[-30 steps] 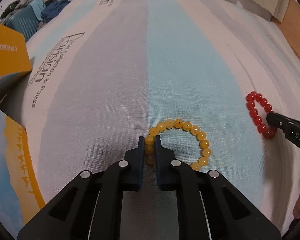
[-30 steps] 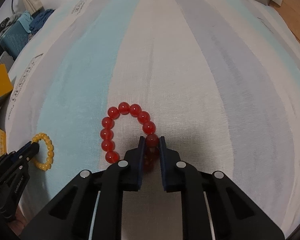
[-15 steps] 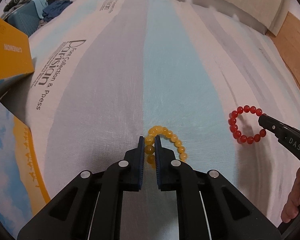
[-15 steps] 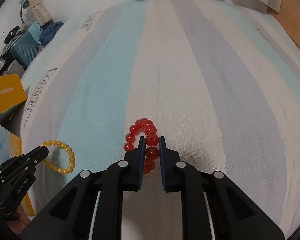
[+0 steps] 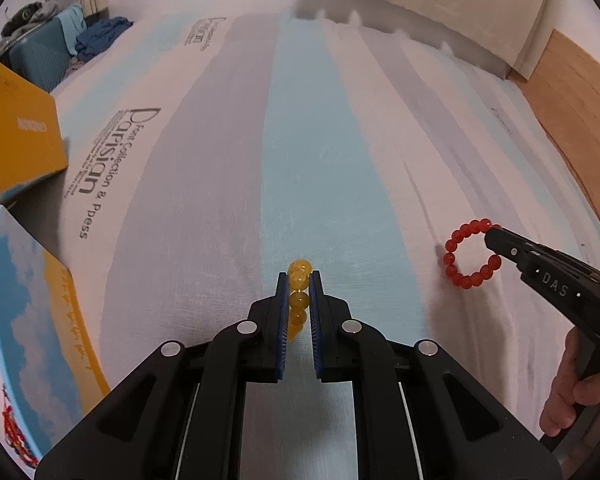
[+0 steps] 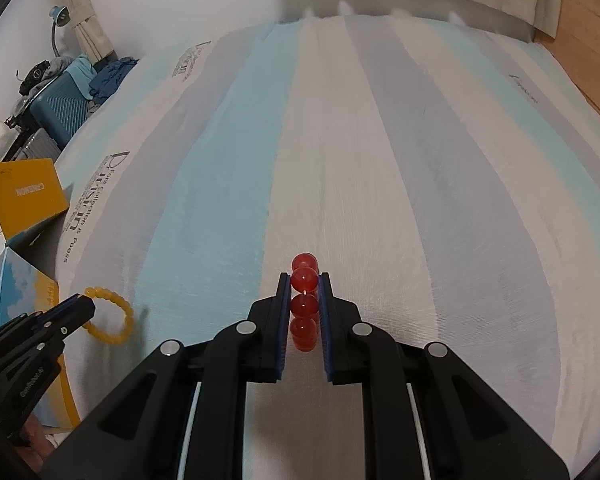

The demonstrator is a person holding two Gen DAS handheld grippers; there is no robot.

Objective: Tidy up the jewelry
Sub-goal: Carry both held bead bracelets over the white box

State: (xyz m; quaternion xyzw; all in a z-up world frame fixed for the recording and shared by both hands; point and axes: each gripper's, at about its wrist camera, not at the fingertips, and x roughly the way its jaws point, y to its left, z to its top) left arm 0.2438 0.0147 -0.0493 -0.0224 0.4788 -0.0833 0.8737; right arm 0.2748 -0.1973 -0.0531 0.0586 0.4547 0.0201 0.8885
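My left gripper [image 5: 299, 280] is shut on a yellow bead bracelet [image 5: 299, 276], which hangs edge-on between the blue pads, lifted off the striped bedsheet [image 5: 320, 152]. In the right wrist view the same yellow bracelet [image 6: 114, 318] dangles as a ring from the left gripper [image 6: 85, 305]. My right gripper [image 6: 305, 282] is shut on a red bead bracelet [image 6: 304, 278], also raised above the sheet. From the left wrist view the red bracelet [image 5: 470, 254] hangs as a loop from the right gripper [image 5: 494, 234].
An open orange and blue box [image 5: 24, 140] with its lid [image 5: 32, 320] lies at the left edge of the bed. A teal suitcase [image 6: 58, 110] with clothes stands beyond. A hand [image 5: 572, 392] holds the right gripper's handle. Wooden floor [image 5: 580, 92] shows at the right.
Both grippers have risen, lifting the bracelets off the sheet; the loops, flat on the bed a second ago, now hang from the pads. More of the bed and room shows.
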